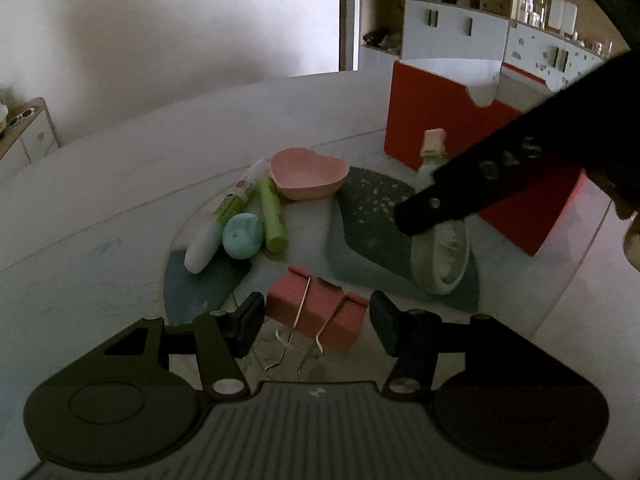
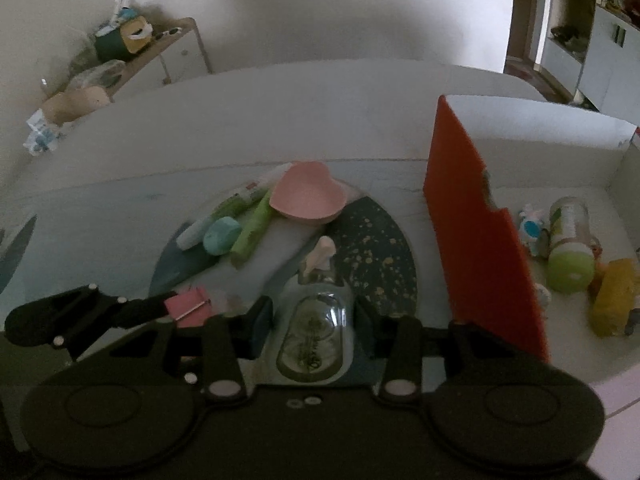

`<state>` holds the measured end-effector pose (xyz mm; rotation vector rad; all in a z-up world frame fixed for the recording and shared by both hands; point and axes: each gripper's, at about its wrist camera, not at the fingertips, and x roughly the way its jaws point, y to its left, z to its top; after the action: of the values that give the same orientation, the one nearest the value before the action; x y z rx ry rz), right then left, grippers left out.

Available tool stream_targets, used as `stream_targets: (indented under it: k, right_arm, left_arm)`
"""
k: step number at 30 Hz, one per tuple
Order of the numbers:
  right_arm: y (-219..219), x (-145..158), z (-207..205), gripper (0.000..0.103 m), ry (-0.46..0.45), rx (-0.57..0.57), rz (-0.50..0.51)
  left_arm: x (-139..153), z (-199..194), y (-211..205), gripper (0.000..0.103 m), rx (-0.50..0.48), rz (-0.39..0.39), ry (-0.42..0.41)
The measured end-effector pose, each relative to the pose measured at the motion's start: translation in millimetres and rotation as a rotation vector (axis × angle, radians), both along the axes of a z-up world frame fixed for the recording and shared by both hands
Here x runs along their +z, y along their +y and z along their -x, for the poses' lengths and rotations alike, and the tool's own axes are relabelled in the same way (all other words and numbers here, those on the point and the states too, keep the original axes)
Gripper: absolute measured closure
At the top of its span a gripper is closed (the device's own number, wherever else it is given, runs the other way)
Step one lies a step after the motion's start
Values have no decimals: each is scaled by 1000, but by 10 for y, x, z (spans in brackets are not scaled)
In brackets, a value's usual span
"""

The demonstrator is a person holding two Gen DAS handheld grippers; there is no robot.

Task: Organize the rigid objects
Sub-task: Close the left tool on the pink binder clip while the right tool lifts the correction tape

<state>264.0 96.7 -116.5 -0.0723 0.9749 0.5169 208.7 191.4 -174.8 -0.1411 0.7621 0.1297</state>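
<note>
Left gripper (image 1: 316, 326): held low and level over the round mat (image 1: 372, 216), jaws spread wide on either side of a pink binder clip (image 1: 316, 316). Pads are apart from the clip's sides; nothing gripped. The clip's wire handles point back toward the camera.

Right gripper (image 2: 312, 328): also low over the mat, pointing forward. A clear glass bottle (image 2: 316, 328) lies between its fingers, with a pale cap end aimed away from the camera. Both pads look pressed to the bottle's sides, so it reads as clamped on the bottle. In the left view the right gripper's dark finger (image 1: 472, 192) crosses over that bottle (image 1: 444, 248).

Farther back on the mat: pink heart-shaped dish (image 1: 308, 174), green tube (image 1: 272, 216), teal round piece (image 1: 242, 236), white tube with green and red print (image 1: 224, 220), all close together.

Right view only: the inside of the red-walled box (image 2: 476, 248), which holds a jar with a green lid (image 2: 570, 248), a yellow item (image 2: 614, 296) and a small white and blue figure (image 2: 530, 226). The left view shows only the outer red wall (image 1: 436, 116) and shelving behind it.

Writing: the bottle label has dark script, too blurred to read. The print on the white tube is not legible either.
</note>
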Motion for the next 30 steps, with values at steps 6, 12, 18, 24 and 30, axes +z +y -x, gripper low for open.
stream_targets:
  k: [6, 12, 18, 24, 30]
  right_arm:
    - [-200, 217, 119, 60, -3, 8, -48]
    - [-407, 472, 144, 60, -27, 20, -90]
    - [-669, 678, 96, 60, -48, 18, -135]
    - [-973, 814, -23, 60, -79, -3, -159]
    - [-1276, 864, -176, 60, -79, -26, -198]
  left_arm:
    - [156, 109, 36, 46, 9, 16, -19]
    - [451, 255, 9, 47, 3, 29, -55]
    - [723, 404, -52, 47, 6, 24, -76]
    - [913, 424, -272, 72, 1, 22, -94]
    - [930, 313, -371, 72, 36, -7, -67]
